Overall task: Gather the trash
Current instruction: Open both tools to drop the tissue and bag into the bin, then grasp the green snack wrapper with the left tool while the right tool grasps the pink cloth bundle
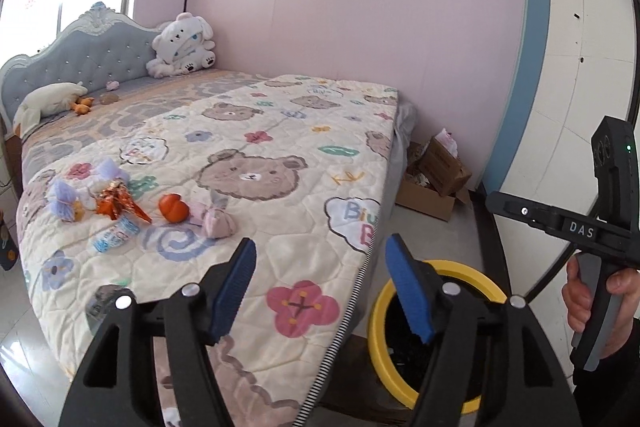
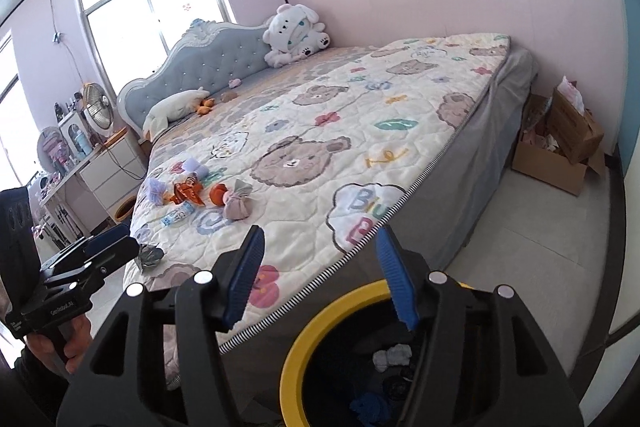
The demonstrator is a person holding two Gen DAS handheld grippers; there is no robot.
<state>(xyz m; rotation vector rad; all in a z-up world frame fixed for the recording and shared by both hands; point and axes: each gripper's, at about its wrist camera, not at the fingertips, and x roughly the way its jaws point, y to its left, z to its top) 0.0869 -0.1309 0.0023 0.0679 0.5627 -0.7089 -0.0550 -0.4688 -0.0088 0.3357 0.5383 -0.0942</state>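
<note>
Left tongs point(image 1: 324, 287) agape, empty; right tongs point(image 1: 576, 227) marked "DAS".

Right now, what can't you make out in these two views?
- Yellow-rimmed bin contents: dark inside, partly behind the right hand-held gripper; left wrist view shows only black.
- Cardboard box contents: too small in both views.
- Crumpled dark item at the quilt edge: blurred, unidentifiable.

Black gripper point(image 1: 322, 287), blue ribbed pads point(image 1: 236, 287)
</note>
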